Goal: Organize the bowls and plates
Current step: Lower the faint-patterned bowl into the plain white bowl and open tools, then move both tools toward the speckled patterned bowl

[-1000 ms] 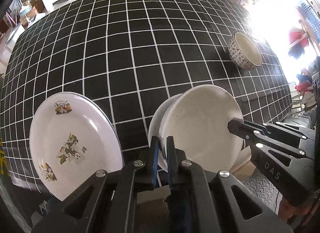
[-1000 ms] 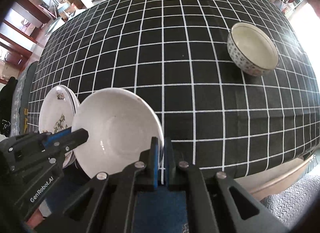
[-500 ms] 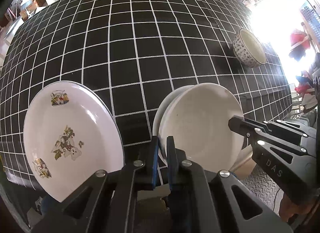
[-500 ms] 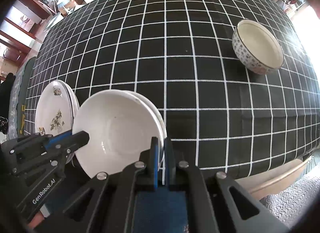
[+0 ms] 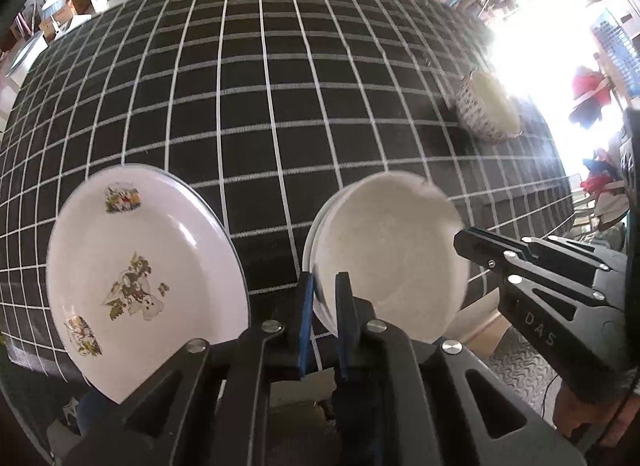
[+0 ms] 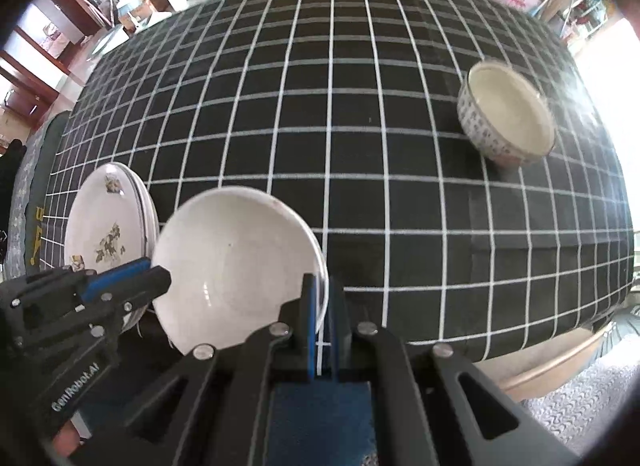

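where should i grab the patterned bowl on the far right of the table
Take the patterned bowl by its rim, one finger inside and one outside the wall, coming down from above. It sits upright and open on the checked cloth with nothing beside it, so any point on the rim is free; the near side, facing the right hand-held gripper, looks easiest. The walls are steep and deep, so a rim pinch should hold.

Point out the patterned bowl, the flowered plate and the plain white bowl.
patterned bowl (image 6: 508, 121): right wrist view, inner wall.
flowered plate (image 5: 136, 286): left wrist view, central flower print.
plain white bowl (image 6: 236, 266): right wrist view, inside bottom.
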`<move>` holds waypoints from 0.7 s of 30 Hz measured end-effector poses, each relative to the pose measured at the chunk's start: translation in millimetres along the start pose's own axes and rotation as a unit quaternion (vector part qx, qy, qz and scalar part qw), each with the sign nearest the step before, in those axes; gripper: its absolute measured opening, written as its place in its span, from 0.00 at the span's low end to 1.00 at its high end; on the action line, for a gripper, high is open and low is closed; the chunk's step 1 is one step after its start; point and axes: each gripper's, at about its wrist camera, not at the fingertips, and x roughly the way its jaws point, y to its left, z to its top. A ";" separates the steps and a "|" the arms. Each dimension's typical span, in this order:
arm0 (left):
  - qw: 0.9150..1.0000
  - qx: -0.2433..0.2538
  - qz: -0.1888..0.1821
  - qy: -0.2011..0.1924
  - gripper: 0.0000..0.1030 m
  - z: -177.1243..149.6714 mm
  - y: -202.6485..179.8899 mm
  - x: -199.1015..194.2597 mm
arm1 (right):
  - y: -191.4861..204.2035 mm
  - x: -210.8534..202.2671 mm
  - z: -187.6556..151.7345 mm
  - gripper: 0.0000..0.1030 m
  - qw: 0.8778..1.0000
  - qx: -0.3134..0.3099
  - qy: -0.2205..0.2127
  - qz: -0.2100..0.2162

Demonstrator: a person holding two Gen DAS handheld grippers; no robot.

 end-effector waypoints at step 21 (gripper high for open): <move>0.992 0.063 0.011 -0.111 0.39 -12.9 -53.2 -112.5 | -38.9 -135.0 -16.9 0.62 0.989 -0.010 -0.146 0.017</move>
